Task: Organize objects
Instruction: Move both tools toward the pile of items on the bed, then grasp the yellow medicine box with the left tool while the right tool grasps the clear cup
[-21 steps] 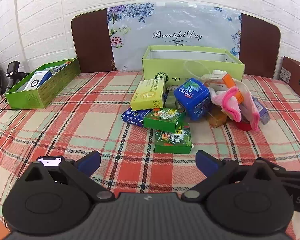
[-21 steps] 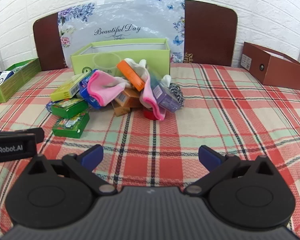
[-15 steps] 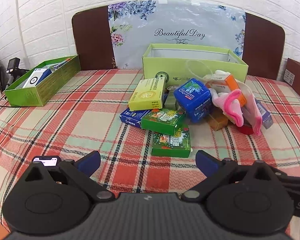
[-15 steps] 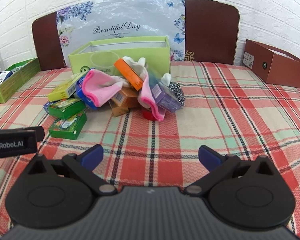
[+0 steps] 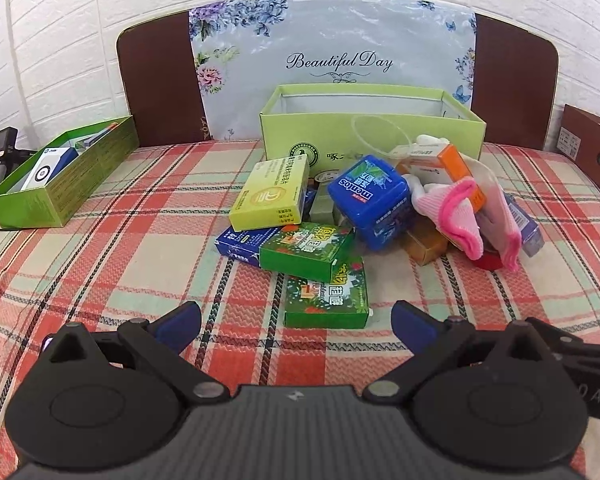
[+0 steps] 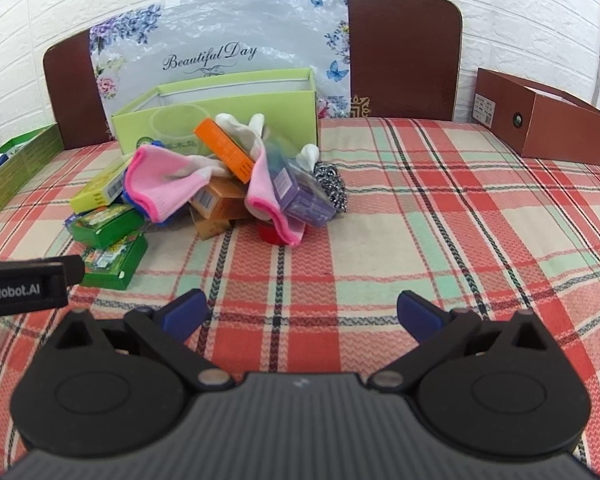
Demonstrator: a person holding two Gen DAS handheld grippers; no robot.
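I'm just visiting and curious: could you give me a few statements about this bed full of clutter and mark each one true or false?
1. Both grippers, left gripper and right gripper, have open jaws holding nothing. True.
2. The blue plastic Mentos tub sits inside the light green open box. False: it lies in the pile in front of it.
3. A brown cardboard box stands apart, to the right of the pile. True.
4. The pink-cuffed socks are folded in the long green tray. False: they drape over the pile.

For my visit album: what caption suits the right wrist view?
Open right gripper hovers over a plaid cloth, facing a pile of boxes and pink socks.
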